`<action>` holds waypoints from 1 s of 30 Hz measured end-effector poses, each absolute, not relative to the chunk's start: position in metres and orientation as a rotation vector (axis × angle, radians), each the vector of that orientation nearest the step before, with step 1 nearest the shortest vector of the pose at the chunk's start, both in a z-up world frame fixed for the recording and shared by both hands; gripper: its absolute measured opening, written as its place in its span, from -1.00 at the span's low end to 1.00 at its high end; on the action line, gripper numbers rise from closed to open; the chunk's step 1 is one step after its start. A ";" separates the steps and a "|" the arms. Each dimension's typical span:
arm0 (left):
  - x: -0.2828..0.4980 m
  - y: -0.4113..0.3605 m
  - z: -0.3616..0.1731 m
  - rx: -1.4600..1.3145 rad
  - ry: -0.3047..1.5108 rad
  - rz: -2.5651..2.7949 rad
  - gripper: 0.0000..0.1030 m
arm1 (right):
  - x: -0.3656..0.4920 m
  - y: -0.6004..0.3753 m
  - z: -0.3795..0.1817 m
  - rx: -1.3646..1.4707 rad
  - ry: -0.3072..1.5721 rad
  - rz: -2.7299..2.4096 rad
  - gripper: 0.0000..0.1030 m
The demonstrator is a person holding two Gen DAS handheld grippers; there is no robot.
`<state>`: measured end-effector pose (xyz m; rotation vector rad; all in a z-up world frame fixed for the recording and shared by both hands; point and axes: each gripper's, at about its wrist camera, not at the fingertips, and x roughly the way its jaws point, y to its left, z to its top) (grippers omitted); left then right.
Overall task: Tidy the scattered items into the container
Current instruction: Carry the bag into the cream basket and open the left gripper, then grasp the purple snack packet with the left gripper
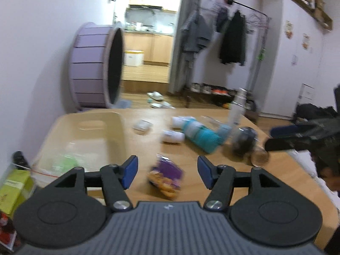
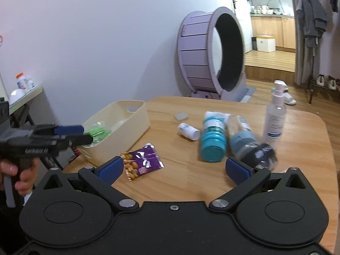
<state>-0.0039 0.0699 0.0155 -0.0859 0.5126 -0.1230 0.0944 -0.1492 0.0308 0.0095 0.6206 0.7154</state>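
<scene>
A cream plastic bin [image 1: 110, 136] [image 2: 131, 125] sits at the table's left and holds a green packet [image 1: 65, 163] [image 2: 98, 132]. My left gripper [image 1: 167, 173] is open, with a purple snack packet [image 1: 166, 177] [image 2: 141, 161] lying on the table between its fingers. It also shows in the right wrist view [image 2: 85, 135], beside the bin's near end. My right gripper [image 2: 175, 171] is open and empty above the table's near edge. Further on lie a teal-capped jar [image 2: 212, 140], a small white bottle [image 2: 189, 130], a dark jar [image 2: 259, 154] and a grey case [image 2: 181, 115]. A spray bottle [image 2: 275, 116] stands upright.
The wooden table [image 2: 297, 131] ends at a rounded far edge. A purple cat wheel [image 2: 210, 53] stands on the floor behind it. A clothes rack [image 1: 229, 38] is at the back right. A side table [image 2: 25, 95] with a pill bottle is at the far left.
</scene>
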 end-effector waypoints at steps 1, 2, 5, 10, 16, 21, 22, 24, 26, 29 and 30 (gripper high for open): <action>-0.002 0.063 0.013 -0.074 0.517 -0.136 0.18 | 0.095 -0.152 0.031 0.011 0.619 0.707 1.00; 0.000 0.055 0.009 -0.050 0.519 -0.148 0.18 | 0.095 -0.156 0.031 0.014 0.618 0.700 1.00; 0.010 0.038 -0.004 0.028 0.542 -0.139 0.18 | 0.096 -0.164 0.030 0.024 0.617 0.684 1.00; 0.026 0.025 -0.024 0.133 0.557 -0.083 0.19 | 0.094 -0.170 0.028 0.019 0.620 0.684 1.00; 0.035 0.018 -0.041 0.275 0.570 -0.029 0.20 | 0.094 -0.177 0.027 0.029 0.625 0.684 1.00; 0.041 0.011 -0.050 0.408 0.587 -0.001 0.22 | 0.095 -0.180 0.025 0.039 0.635 0.698 1.00; 0.042 0.011 -0.051 0.420 0.596 -0.001 0.22 | 0.095 -0.179 0.024 0.036 0.637 0.708 1.00; 0.045 0.009 -0.054 0.448 0.605 -0.009 0.23 | 0.093 -0.177 0.024 0.023 0.637 0.734 1.00; 0.046 0.009 -0.055 0.459 0.600 -0.009 0.25 | 0.091 -0.175 0.024 0.015 0.637 0.759 1.00; 0.048 0.010 -0.056 0.462 0.595 -0.020 0.24 | 0.089 -0.173 0.024 0.006 0.638 0.772 1.00; 0.048 0.010 -0.056 0.466 0.592 -0.025 0.23 | 0.089 -0.173 0.024 0.005 0.637 0.772 1.00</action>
